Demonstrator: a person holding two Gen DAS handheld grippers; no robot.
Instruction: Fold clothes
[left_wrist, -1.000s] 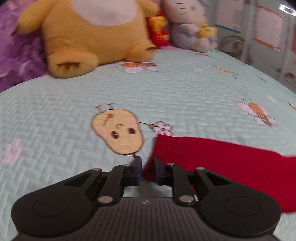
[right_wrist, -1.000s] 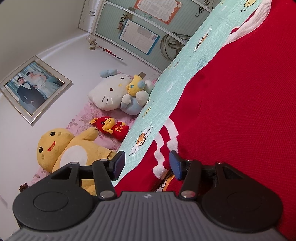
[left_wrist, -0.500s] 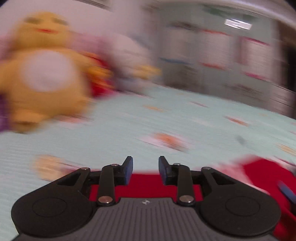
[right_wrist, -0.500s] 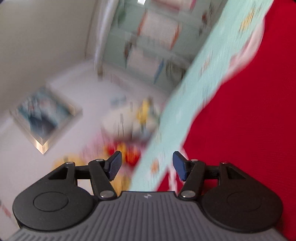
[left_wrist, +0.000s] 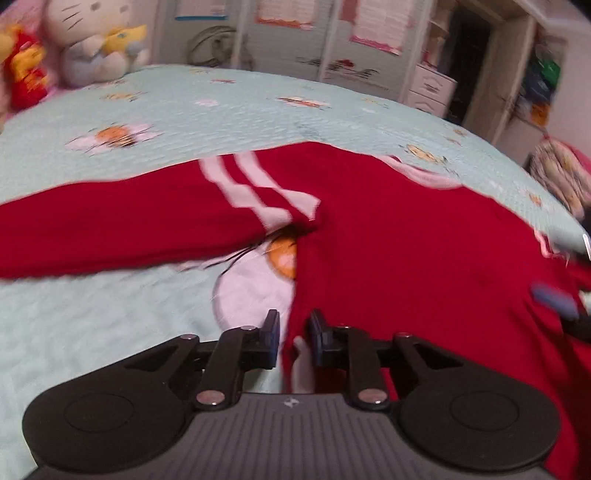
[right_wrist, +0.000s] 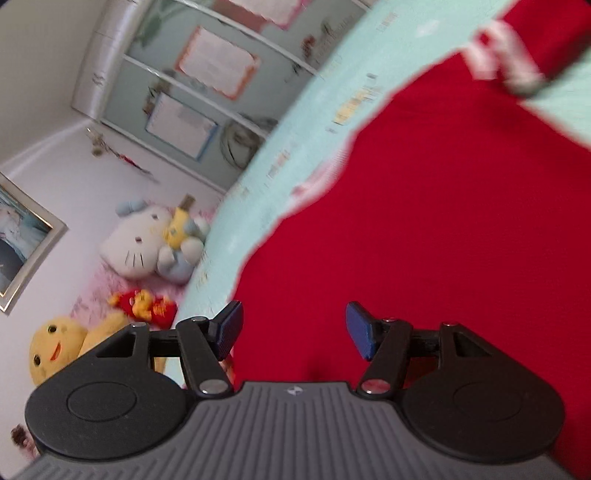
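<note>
Pale green quilted bedspread (left_wrist: 229, 99), bee prints. Red sweater (left_wrist: 406, 236) spread flat, sleeve toward 9 o'clock. Left gripper (left_wrist: 291, 332) slightly parted over sweater edge; right gripper (right_wrist: 293, 328) released, wide. Plush toys (right_wrist: 147, 243) at 10 o'clock, wardrobe (left_wrist: 332, 40) behind.

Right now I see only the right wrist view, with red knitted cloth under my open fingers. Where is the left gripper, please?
Observer: The left gripper sits at the side edge of the red knitted sweater, low on its body. That edge runs between its fingers.
Operator: Does it grip the cloth there?
Observer: I cannot tell. Its fingers stand close together around the edge, but the picture is blurred.
Operator: And the sleeve on that side?
Observer: The sleeve with two white stripes lies stretched out flat on the pale green quilted bedspread. It points away from the body and is not folded in.
</note>
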